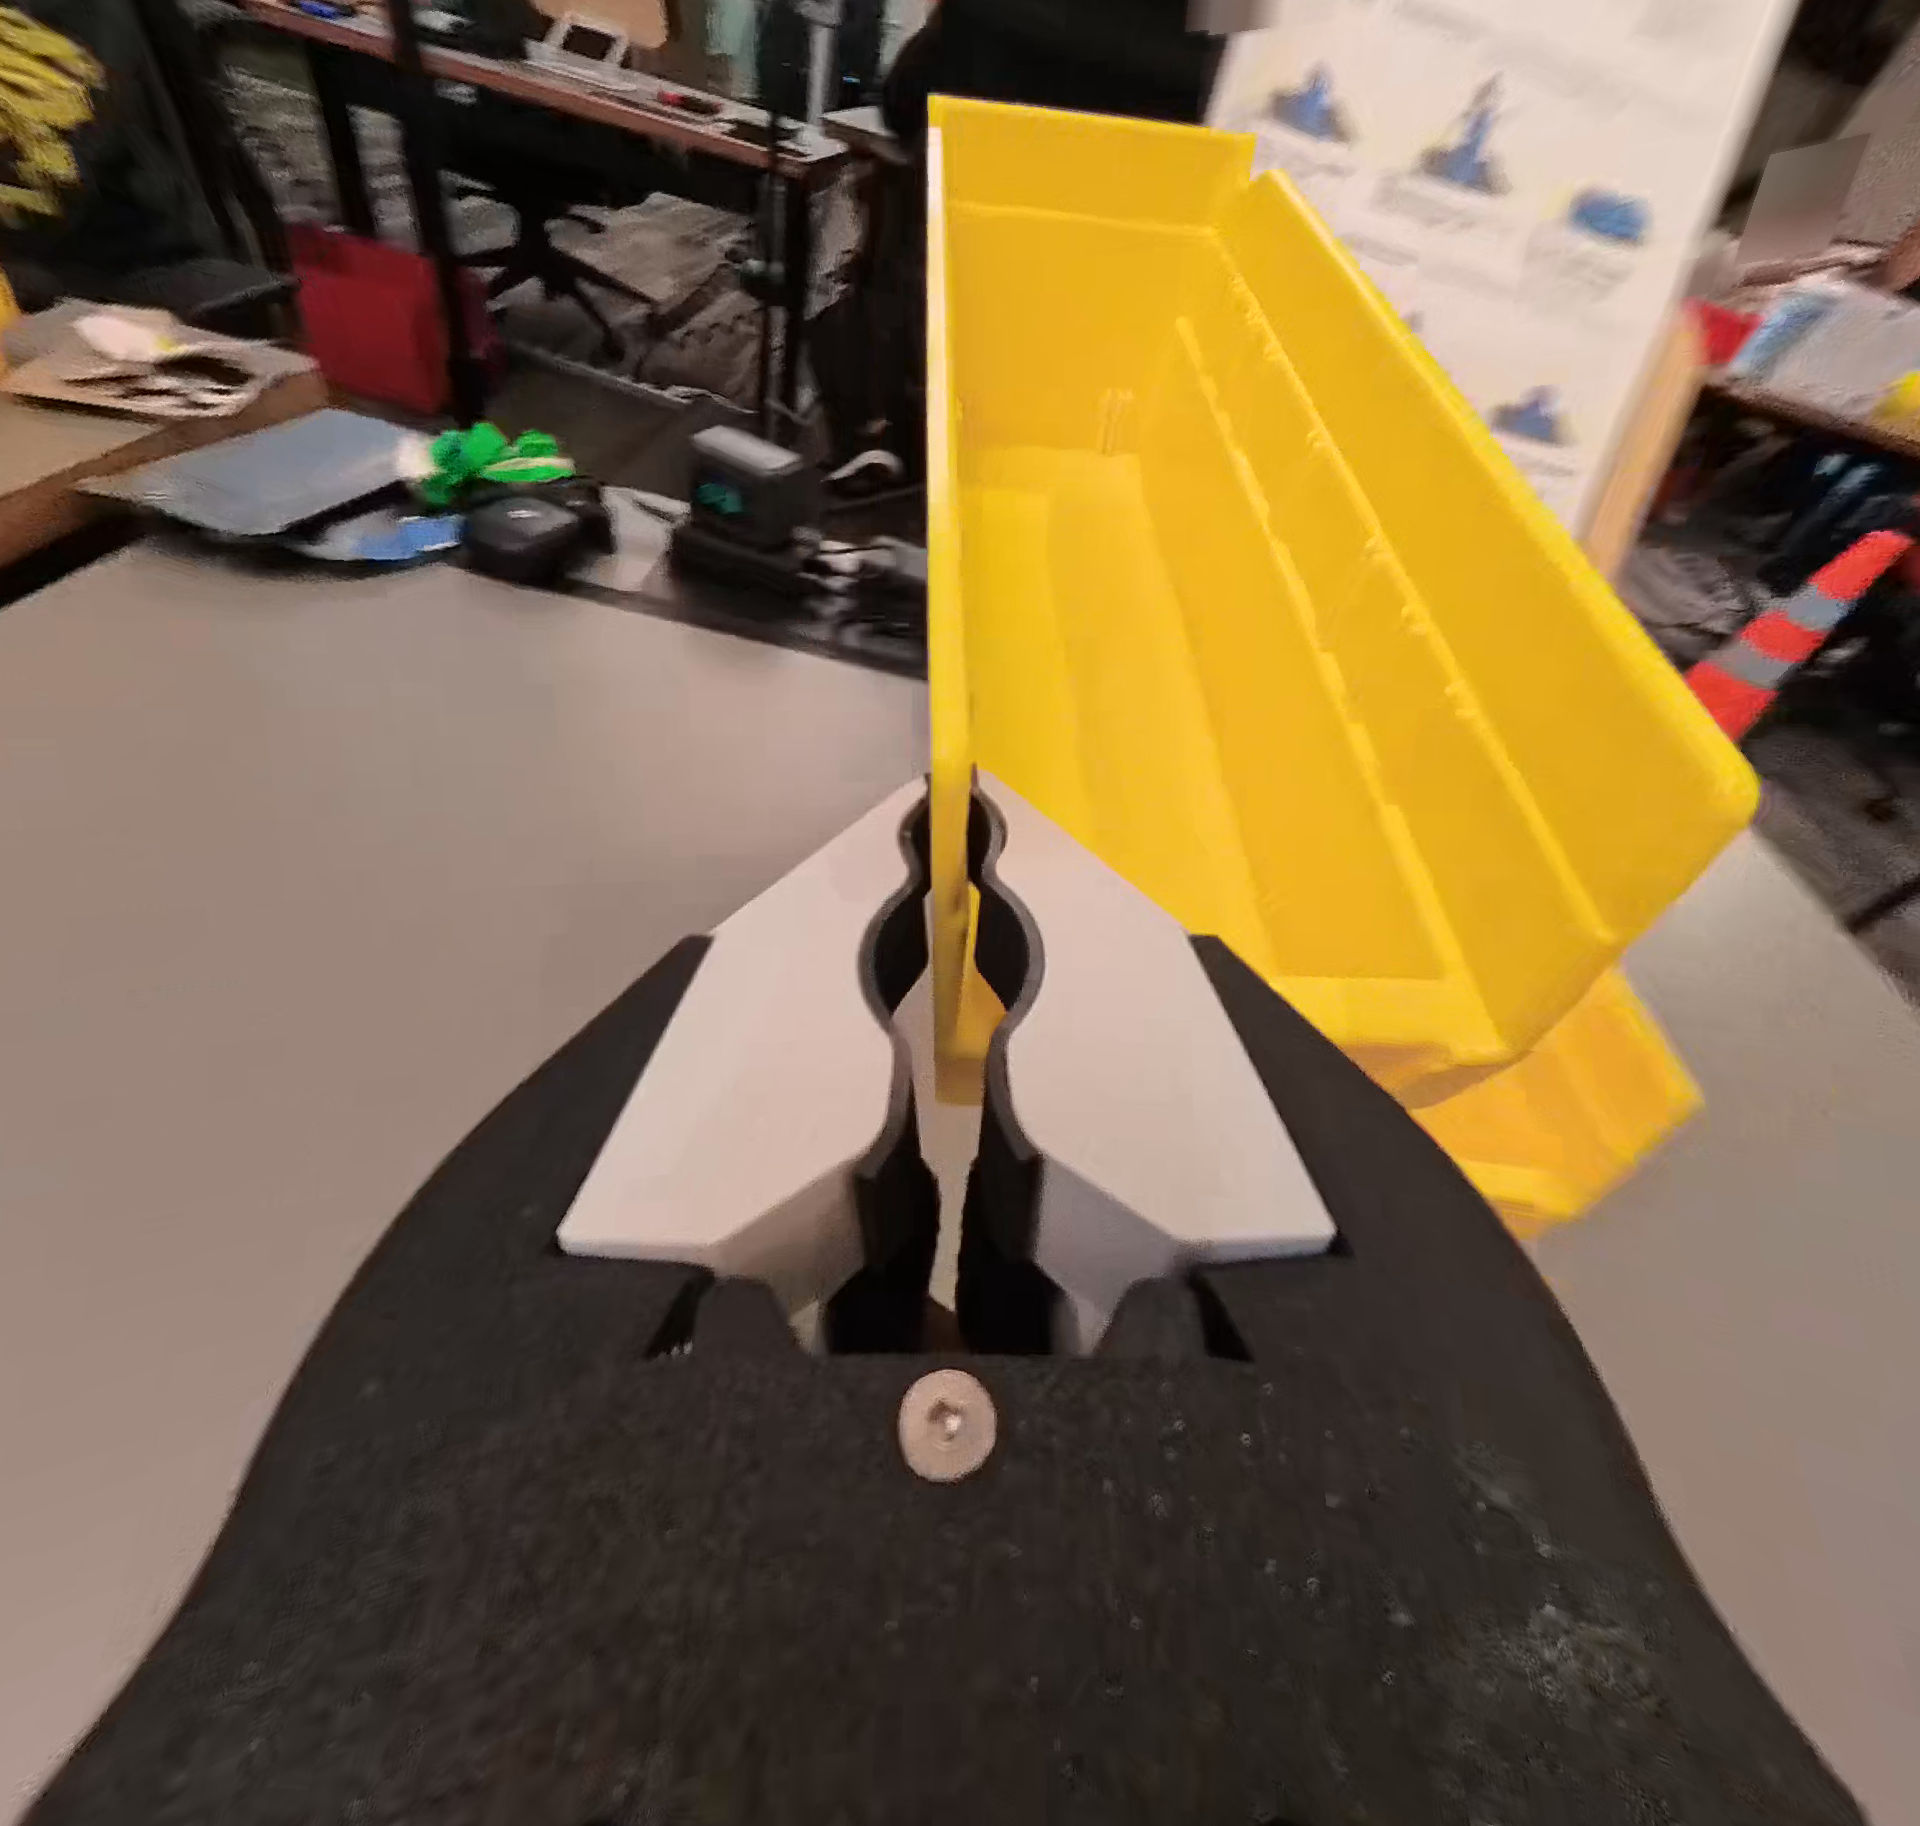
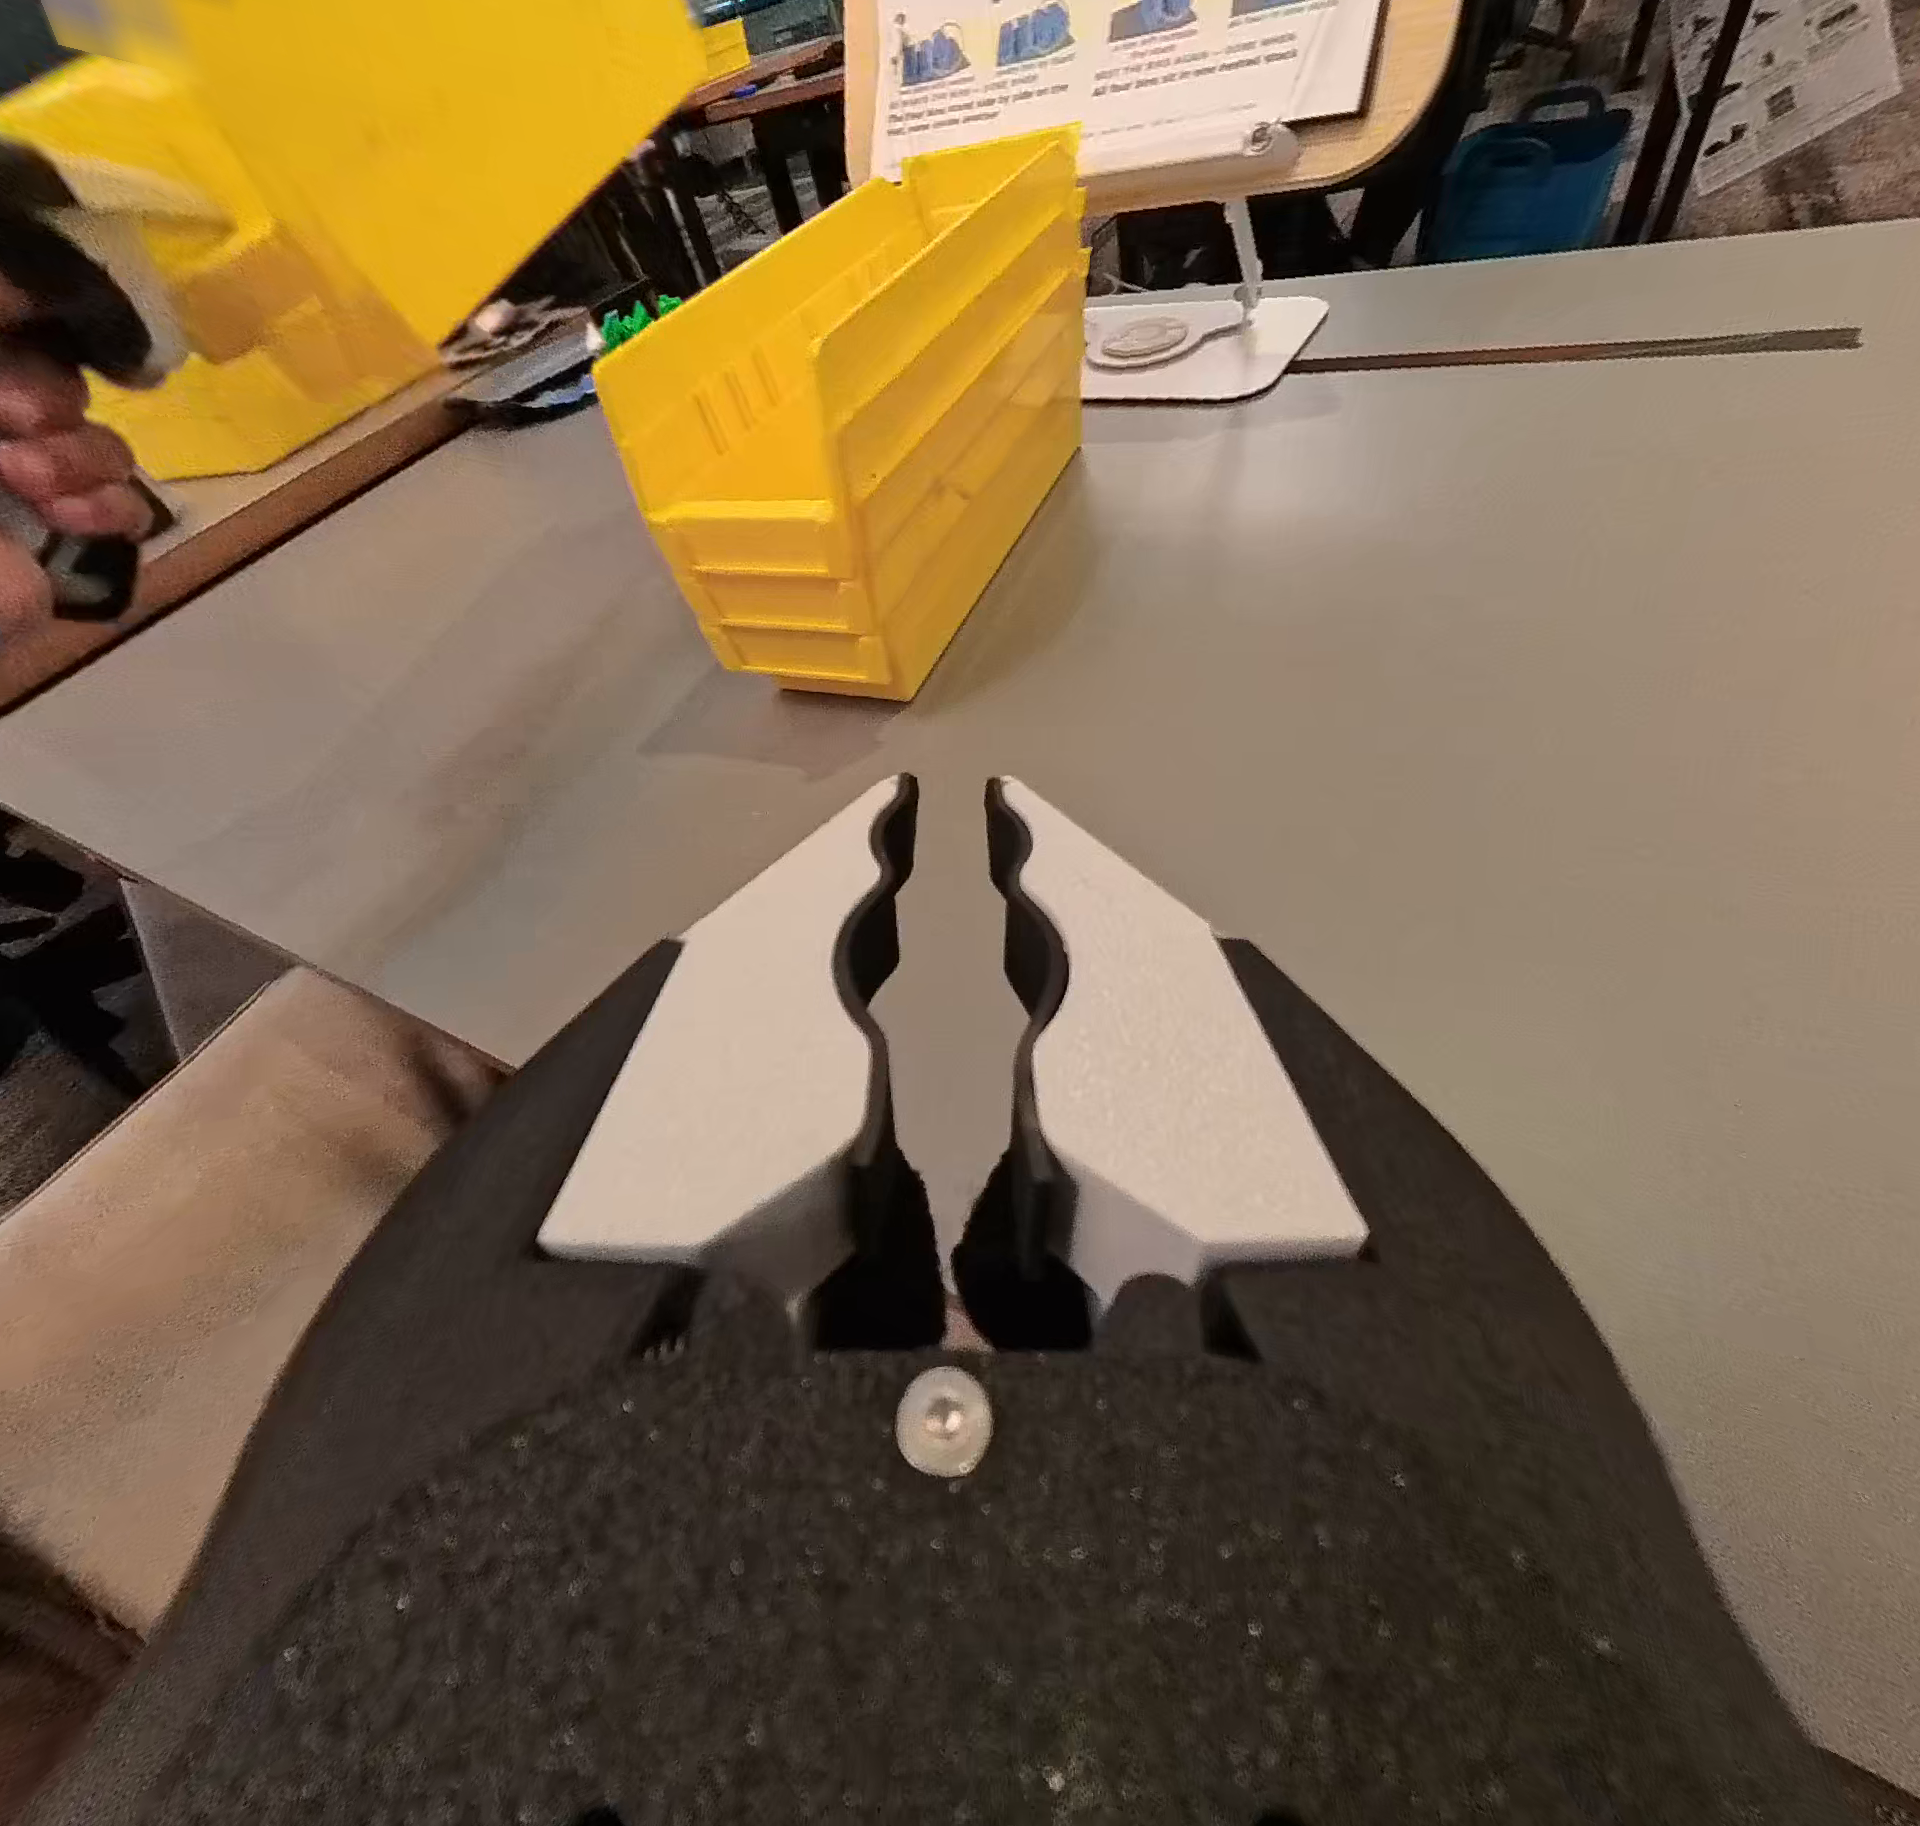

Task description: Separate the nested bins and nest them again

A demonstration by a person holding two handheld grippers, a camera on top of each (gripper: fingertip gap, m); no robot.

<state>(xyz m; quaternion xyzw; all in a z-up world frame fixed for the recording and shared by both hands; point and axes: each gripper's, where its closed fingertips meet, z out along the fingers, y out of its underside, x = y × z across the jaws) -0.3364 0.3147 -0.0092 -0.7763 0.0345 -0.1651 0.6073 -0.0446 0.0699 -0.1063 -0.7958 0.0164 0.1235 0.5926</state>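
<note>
My left gripper is shut on the thin side wall of a yellow bin and holds it tilted in the air. A stack of yellow bins shows just below it. In the right wrist view this stack is three nested bins standing on the grey table. The lifted bin is blurred at the upper left, above and left of the stack. My right gripper is open a little and empty, low over the table, a short way in front of the stack.
A poster board on a white stand base stands behind the stack. A person's hand is at the far left. Black devices and a green item lie at the table's far edge. An orange cone is beyond the right side.
</note>
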